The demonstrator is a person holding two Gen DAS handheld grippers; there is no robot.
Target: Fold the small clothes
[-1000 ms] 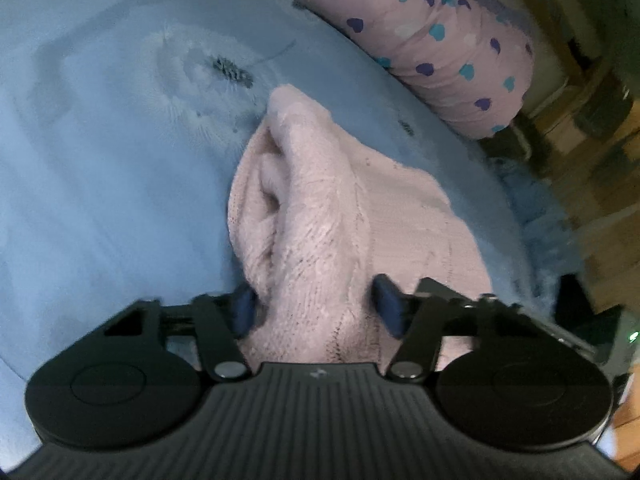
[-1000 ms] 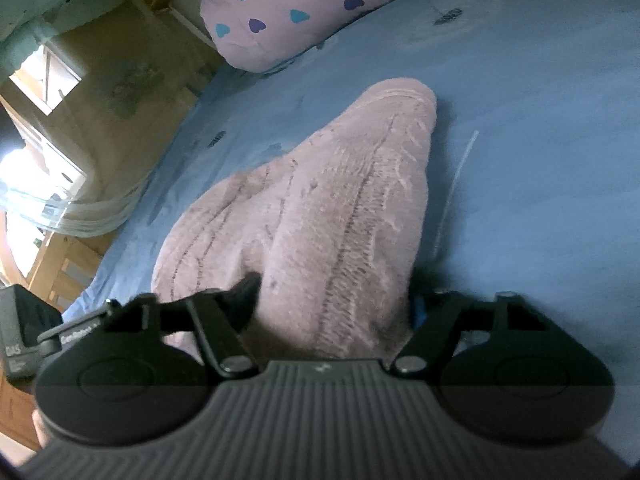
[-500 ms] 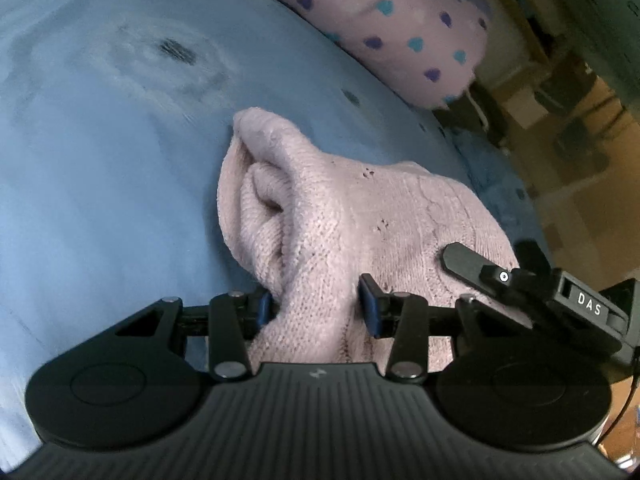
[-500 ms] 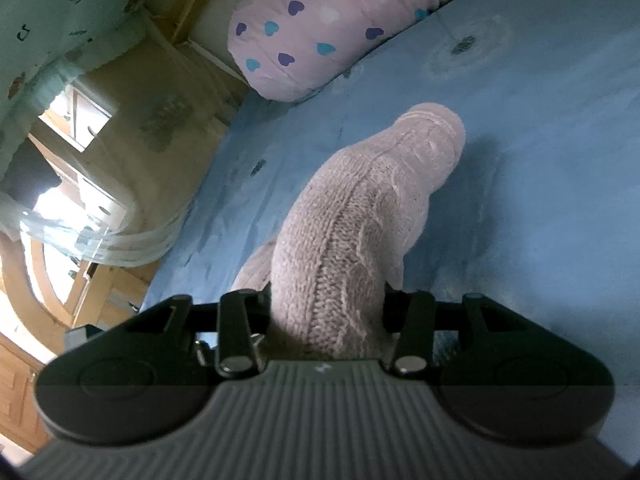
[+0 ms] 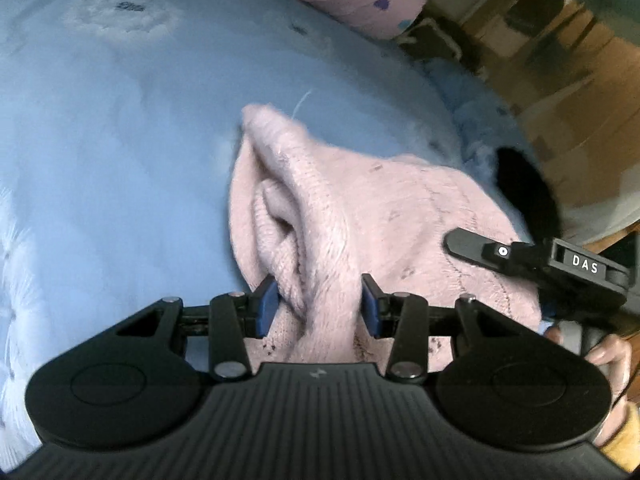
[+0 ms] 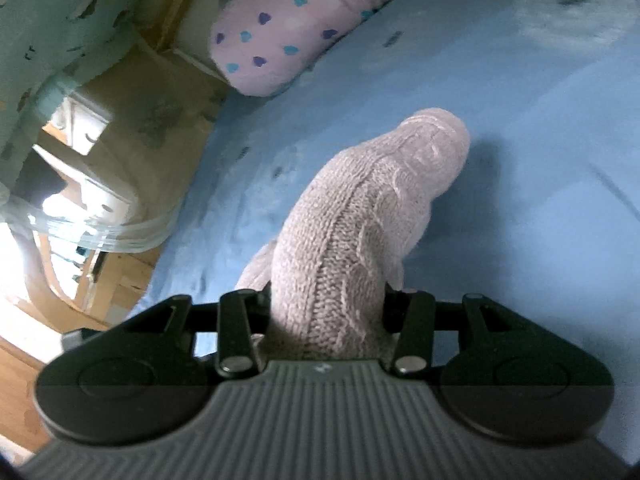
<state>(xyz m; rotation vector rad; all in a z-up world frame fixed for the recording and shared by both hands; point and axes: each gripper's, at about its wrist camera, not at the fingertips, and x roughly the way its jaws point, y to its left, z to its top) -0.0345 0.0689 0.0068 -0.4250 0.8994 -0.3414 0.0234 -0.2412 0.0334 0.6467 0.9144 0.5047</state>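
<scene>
Pink knitted sweater (image 5: 360, 232) hangs bunched between both tongs, its far end trailing on the blue bed (image 5: 120, 160) ahead of them. Left tongs (image 5: 318, 306) and right tongs (image 6: 326, 312) have each just closed, part-way, onto a thick fold of it. Risk: the bulky knit may slip or fold crookedly if one side lags. No containers visible; a heart-print pillow (image 6: 280, 36) lies beyond.

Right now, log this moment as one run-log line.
left hand-held gripper: shut on pink knit sweater | right hand-held gripper: shut on pink knit sweater | sweater bunched, lifted over blue bedspread | fold unfinished
</scene>
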